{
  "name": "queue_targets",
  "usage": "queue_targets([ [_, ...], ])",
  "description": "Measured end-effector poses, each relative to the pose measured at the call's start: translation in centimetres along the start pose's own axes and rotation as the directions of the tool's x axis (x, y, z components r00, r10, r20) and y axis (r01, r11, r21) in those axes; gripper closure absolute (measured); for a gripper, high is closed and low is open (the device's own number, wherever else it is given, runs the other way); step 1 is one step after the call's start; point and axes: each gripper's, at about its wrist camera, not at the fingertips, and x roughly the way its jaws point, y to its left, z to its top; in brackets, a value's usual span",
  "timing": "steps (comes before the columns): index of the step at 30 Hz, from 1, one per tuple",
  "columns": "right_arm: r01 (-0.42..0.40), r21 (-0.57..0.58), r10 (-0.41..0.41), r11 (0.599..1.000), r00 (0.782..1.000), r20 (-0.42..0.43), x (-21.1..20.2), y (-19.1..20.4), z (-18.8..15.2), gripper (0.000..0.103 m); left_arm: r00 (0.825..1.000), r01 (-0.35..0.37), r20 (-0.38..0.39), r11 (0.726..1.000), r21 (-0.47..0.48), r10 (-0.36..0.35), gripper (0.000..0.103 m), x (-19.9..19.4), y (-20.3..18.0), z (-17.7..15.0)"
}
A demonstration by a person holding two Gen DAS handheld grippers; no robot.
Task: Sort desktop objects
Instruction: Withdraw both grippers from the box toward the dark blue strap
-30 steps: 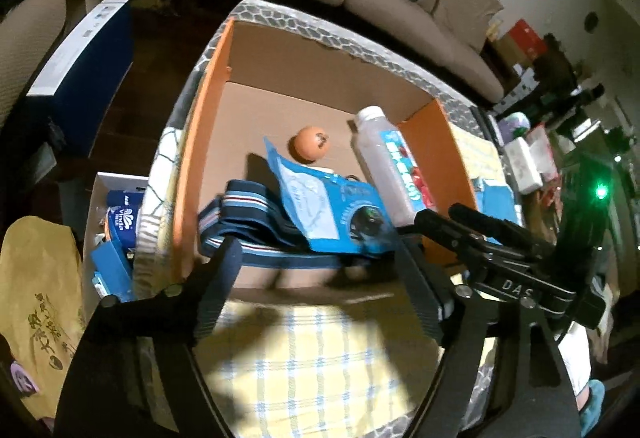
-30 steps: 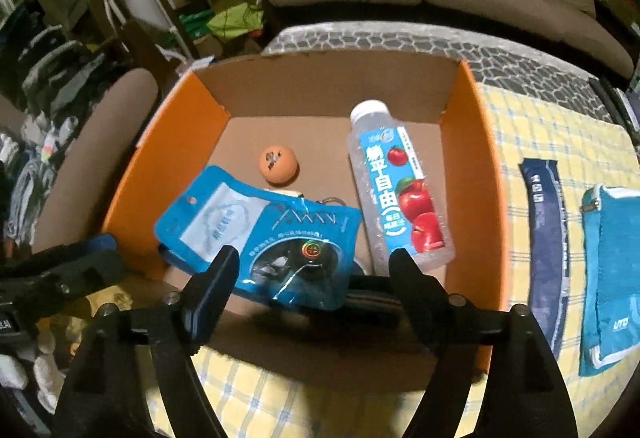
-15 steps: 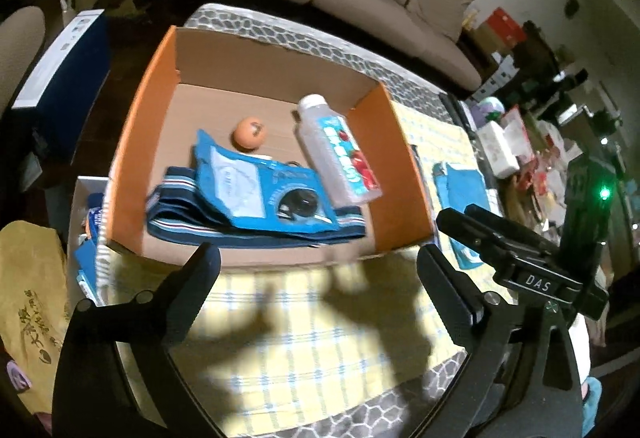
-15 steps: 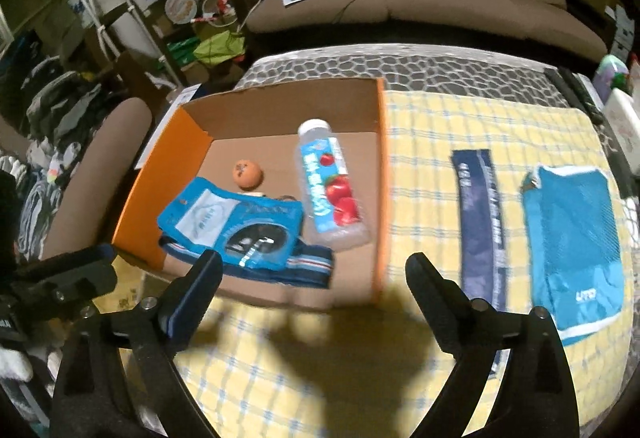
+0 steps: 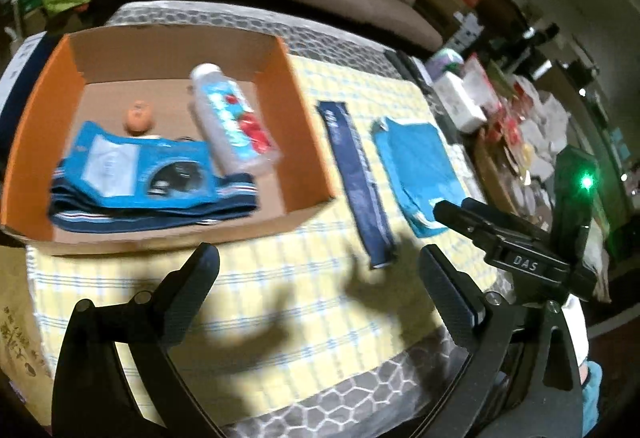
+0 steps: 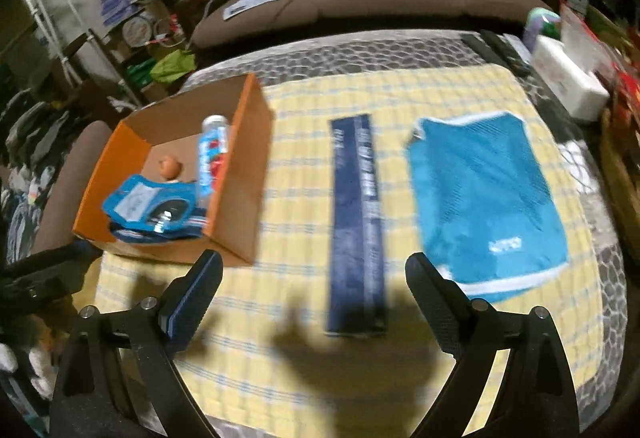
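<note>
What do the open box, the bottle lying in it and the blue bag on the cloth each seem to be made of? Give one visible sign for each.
Box: matte cardboard, judging by its brown inner faces and thin folded walls, orange on some sides.
Bottle: probably clear plastic, translucent body, white cap, glossy printed label.
Blue bag: seemingly mesh fabric, faint weave, white trimmed edges, lying limp and flat.

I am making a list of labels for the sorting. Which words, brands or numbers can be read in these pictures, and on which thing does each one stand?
"DAS": white letters on the black clamp body of the right tool, seen in the left wrist view.
Bottle label: too blurred.
White logo on the teal mesh bag: blurred.
White print on the dark blue box: unreadable.
Blue pouch: unreadable.
Dark print on the yellow bag: unreadable.
</note>
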Motion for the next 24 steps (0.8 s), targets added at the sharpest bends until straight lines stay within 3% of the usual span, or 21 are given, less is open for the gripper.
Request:
queue_targets([
  [11,-0.004,0.108,0.003,0.994,1.0,0.005,-0.7,-7.1,-2.7,0.009,0.995,0.056,-0.081,0.996,0.075,-0.05,0.004,5.6,-6.2,-3.3],
  [20,-0.029,0.183,0.027,0.983,1.0,0.011,-0.6,-11.3,-3.9,0.012,0.993,0.015,-0.117,0.99,0.143,0.001,0.005,10.0,-9.8,-4.5],
  [24,-0.05,0.217,0.046,0.975,0.999,0.024,-0.7,-13.4,-4.1,0.012,0.991,-0.039,-0.119,0.986,0.164,0.059,0.005,12.5,-11.4,-4.3],
])
